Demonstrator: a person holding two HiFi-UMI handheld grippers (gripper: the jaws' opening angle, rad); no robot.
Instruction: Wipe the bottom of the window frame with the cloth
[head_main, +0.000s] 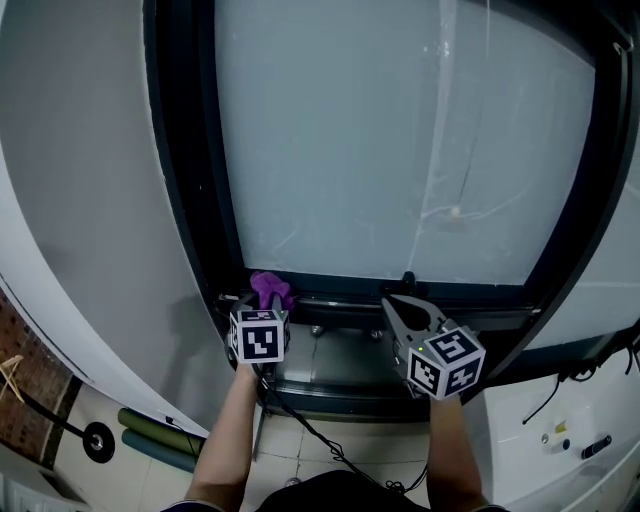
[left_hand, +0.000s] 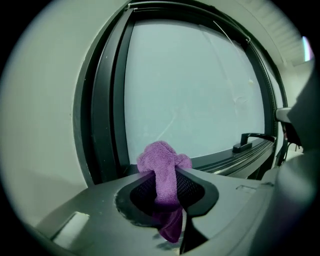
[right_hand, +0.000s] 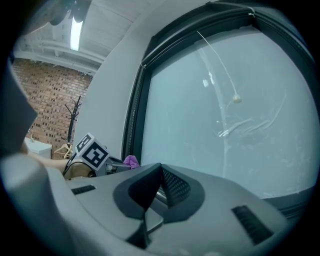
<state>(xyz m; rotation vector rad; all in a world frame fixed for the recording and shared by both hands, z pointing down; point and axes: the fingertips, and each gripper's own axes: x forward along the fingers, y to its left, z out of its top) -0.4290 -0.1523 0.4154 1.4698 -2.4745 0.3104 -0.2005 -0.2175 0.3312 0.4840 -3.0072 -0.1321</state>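
Your left hand-held gripper (left_hand: 167, 190) is clamped on the purple terry cloth (left_hand: 162, 165), held at the left end of the dark bottom rail of the window frame (head_main: 460, 296). The rail's length runs rightward from there. Your right hand-held gripper (right_hand: 152, 187), closed and empty, hovers further right.

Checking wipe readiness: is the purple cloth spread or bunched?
Bunched: the purple terry cloth sits wadded in the left hand-held gripper.
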